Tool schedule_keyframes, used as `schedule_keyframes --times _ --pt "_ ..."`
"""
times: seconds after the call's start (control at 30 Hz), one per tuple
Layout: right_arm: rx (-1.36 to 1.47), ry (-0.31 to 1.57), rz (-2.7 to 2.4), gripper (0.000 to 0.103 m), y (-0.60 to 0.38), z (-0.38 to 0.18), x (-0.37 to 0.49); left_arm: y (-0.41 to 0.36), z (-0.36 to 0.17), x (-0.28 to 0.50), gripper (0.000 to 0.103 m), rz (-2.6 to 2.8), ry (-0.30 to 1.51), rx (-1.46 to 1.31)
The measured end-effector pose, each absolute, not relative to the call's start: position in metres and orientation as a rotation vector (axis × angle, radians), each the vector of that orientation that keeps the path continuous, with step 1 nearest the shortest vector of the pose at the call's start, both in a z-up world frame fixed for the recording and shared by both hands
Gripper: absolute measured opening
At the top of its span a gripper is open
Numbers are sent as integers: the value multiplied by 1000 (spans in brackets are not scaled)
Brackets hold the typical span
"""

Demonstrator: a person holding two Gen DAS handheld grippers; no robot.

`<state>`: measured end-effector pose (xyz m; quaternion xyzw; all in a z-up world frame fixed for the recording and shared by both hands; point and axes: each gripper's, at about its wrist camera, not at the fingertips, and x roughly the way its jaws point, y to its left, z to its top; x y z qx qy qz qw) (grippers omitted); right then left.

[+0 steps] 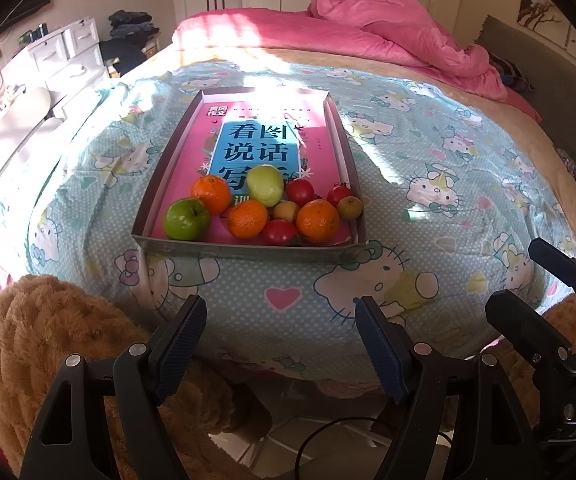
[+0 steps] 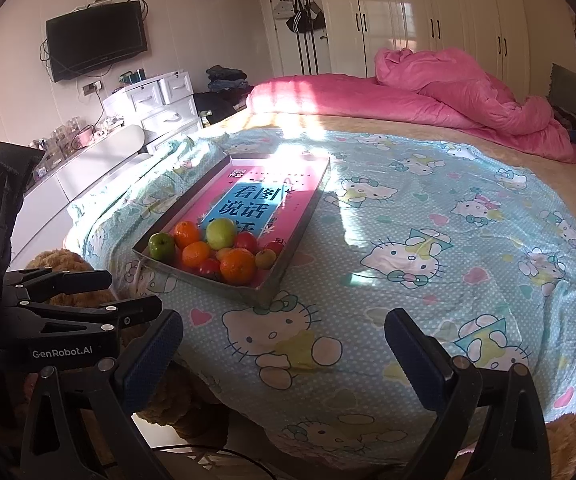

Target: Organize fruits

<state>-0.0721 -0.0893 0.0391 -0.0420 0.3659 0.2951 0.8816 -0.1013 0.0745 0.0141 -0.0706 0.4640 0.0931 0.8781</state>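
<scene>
1. Here your left gripper stands wide, holding nothing
2. Your right gripper also gapes empty
3. The fruits, green apple included, sit in the shallow box ahead of both fingertips

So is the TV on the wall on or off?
Off. The TV screen is all black, no picture showing.

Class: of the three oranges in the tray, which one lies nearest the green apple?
The middle orange, just right of the green apple; the others sit farther back or right.
</scene>
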Motion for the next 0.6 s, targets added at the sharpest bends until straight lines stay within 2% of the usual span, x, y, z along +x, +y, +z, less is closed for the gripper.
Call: schedule_keyframes --times 0.6 --pt "-83 769 597 102 -87 38 -67 76 10 -99 78 214 978 -127"
